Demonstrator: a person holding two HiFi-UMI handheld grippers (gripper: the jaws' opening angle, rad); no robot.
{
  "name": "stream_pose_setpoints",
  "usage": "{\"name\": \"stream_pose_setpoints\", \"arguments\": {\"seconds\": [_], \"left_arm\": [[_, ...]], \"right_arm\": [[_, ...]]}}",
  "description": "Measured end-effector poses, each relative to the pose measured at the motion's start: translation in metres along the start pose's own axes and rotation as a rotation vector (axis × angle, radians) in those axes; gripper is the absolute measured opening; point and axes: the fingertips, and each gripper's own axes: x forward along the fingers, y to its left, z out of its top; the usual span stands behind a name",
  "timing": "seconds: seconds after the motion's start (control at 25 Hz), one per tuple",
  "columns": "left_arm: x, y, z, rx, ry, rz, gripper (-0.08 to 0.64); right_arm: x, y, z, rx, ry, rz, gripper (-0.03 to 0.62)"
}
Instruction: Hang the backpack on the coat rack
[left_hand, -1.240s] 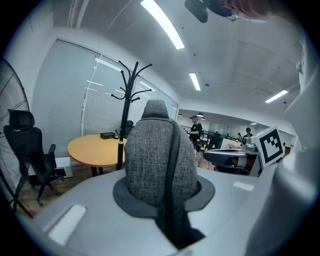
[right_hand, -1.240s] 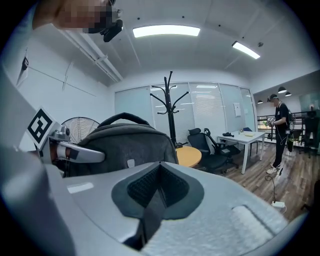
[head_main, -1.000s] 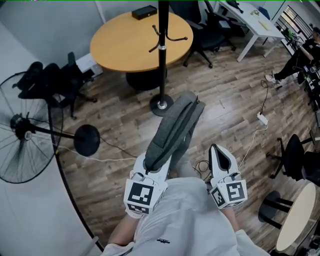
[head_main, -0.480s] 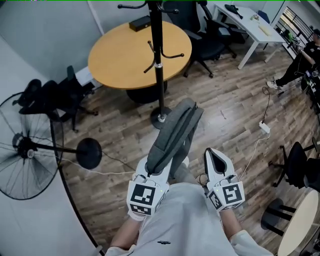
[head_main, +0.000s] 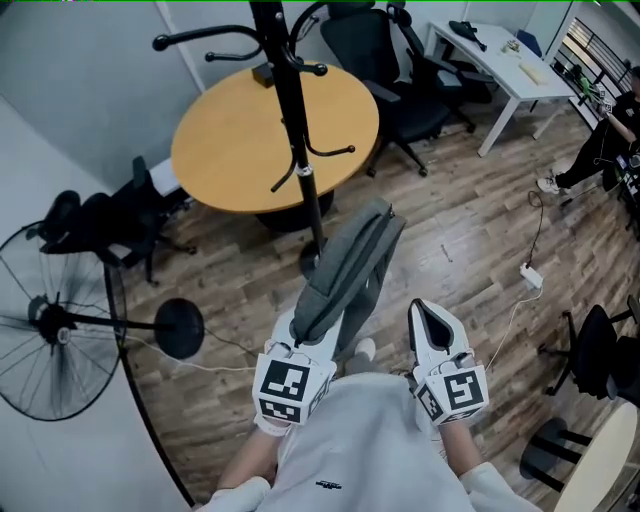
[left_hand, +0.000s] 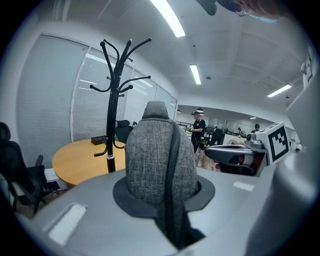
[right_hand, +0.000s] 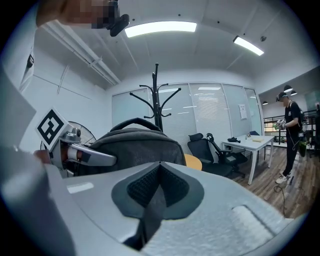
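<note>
Wood floor (head_main: 460, 220) below; left tongs (head_main: 302, 335) pinch the grey backpack (head_main: 350, 265) near the coat rack (head_main: 293, 130); right tongs (head_main: 431, 312) pressed together.

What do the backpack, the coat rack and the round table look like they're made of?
The backpack looks like grey woven fabric, matte, heathered weave showing. The coat rack is probably black-painted metal: slim smooth pole, silvery joint. The table top seems wood or wood-look laminate, smooth and evenly tan.

No readable text, no legible labels
</note>
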Motion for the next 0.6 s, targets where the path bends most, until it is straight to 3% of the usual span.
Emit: {"name": "stream_pose_setpoints", "arguments": {"seconds": [0.6], "left_arm": [[0.071,0.004,0.041,0.021,-0.038,0.085,0.101]], "right_arm": [[0.045,-0.071,0.019,-0.034,-0.024,0.084,0.002]]}}
